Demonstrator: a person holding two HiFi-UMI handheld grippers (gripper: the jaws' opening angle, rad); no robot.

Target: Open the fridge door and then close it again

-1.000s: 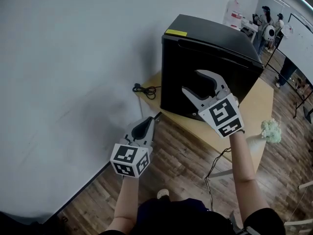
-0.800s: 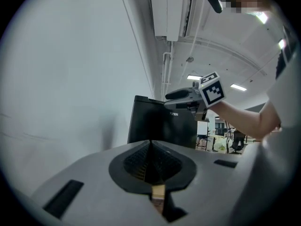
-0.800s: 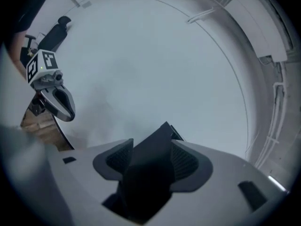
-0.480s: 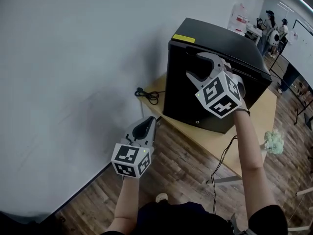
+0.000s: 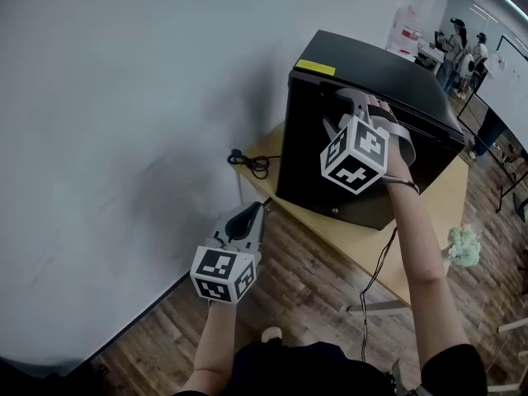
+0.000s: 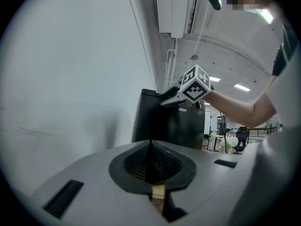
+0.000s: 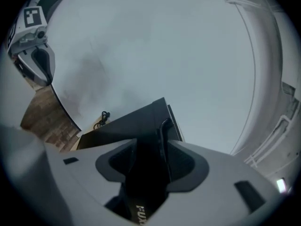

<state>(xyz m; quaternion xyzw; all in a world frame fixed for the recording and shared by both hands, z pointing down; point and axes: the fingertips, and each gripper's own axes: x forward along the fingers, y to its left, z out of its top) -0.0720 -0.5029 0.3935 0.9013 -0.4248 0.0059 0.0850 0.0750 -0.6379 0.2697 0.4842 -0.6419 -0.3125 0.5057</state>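
**Right tool at fridge door top, left tool shut and low**

Head view: the black fridge [image 5: 371,77] sits at 1 o'clock on a light wood table [image 5: 355,236]. The table stands against a plain white wall [image 5: 124,122] that fills the picture from 9 to 12 o'clock. The door [image 5: 307,159] faces the person and lies flush, closed. A yellow label [image 5: 315,67] is on the fridge top at its 11 o'clock corner. A black cable [image 5: 250,161] lies coiled on the table at the fridge's 9 o'clock, next to the wall.

The floor [image 5: 305,299] is dark wood planks, from 6 round to 4 o'clock. The room opens up at 2 o'clock, where people [image 5: 462,44] stand by white furniture, too small for detail. A pale fluffy thing [image 5: 464,244] shows at 4 o'clock past the table; I can't tell what it is.

The right tool [image 5: 340,112] is at the door's top edge. Its jaws are apart and have just been closing. The right gripper view shows the door's top edge between them, with the pads not plainly pressing on it.

The left tool [image 5: 249,218] is at 7 o'clock, over the floor and well apart from the fridge. Its jaws are together with nothing in them.

Left gripper view: a white ceiling with pipes, a white unit [image 6: 174,11] at 12 o'clock and lit panels [image 6: 242,87] at 3 o'clock.
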